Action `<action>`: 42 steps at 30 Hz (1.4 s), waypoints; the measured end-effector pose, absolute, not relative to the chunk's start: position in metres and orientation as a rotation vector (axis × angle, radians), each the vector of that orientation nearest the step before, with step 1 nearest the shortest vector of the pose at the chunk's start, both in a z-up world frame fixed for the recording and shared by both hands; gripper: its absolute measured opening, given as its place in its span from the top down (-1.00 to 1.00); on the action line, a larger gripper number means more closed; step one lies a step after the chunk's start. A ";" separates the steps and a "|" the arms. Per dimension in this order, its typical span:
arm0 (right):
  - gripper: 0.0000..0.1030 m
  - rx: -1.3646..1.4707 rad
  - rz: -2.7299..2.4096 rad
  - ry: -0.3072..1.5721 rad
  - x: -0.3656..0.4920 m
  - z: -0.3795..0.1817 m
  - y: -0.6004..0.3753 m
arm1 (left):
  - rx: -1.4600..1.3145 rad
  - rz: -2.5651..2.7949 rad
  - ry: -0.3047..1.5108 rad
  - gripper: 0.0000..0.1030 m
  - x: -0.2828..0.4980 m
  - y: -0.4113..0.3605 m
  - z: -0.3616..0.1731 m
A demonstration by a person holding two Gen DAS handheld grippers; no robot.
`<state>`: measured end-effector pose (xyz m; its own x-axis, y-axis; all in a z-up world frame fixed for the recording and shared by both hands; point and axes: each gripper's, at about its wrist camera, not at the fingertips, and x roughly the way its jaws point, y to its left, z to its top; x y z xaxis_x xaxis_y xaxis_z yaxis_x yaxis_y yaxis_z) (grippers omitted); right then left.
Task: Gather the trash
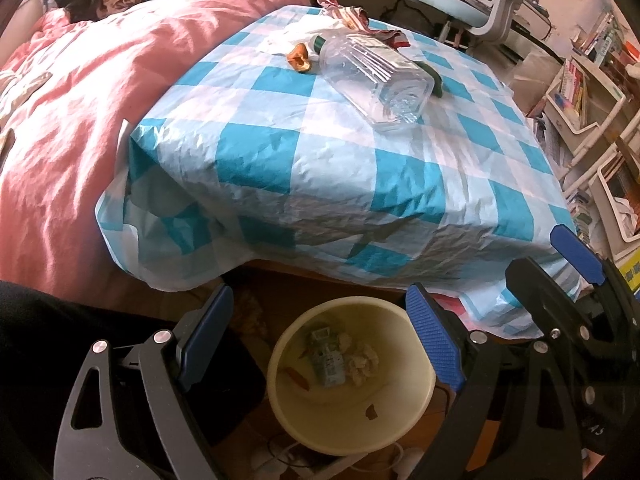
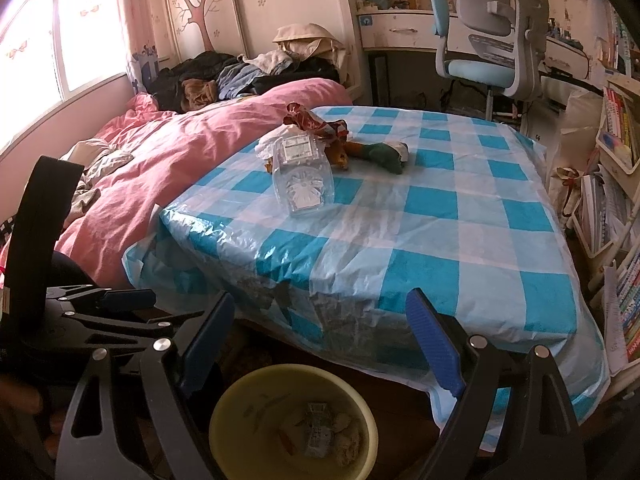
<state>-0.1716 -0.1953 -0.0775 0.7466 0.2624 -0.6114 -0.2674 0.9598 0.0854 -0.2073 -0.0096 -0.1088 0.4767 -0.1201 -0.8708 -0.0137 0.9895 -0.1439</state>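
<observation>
Below, left gripper [image 1: 320,344] jaws wide, empty, over cream bin [image 1: 416,408] holding paper scraps. Right gripper [image 2: 320,348] likewise wide, empty, bin at 6 o'clock. Clear plastic bottle [image 1: 376,76] lies on checked counter [image 1: 320,176] toward 12 o'clock, orange peel [image 1: 299,59] just beside, red wrapper [image 2: 316,122] behind.

Blue-and-white checked tablecloth [image 2: 400,216], pink duvet [image 1: 80,100], cream bin [image 1: 408,408], clear bottle [image 1: 376,76], perhaps orange peel [image 1: 299,58].
</observation>
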 end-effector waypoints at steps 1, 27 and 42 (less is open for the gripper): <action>-0.63 -0.009 0.291 0.669 -0.171 -0.078 -0.194 | -0.140 -0.063 1.074 -0.64 -0.207 -0.009 -0.109; -0.65 -0.025 0.307 0.695 -0.162 -0.083 -0.191 | -0.159 -0.017 1.078 -0.64 -0.199 -0.001 -0.111; -0.67 -0.073 0.332 0.688 -0.134 -0.074 -0.181 | -0.215 0.019 1.038 -0.64 -0.177 0.017 -0.096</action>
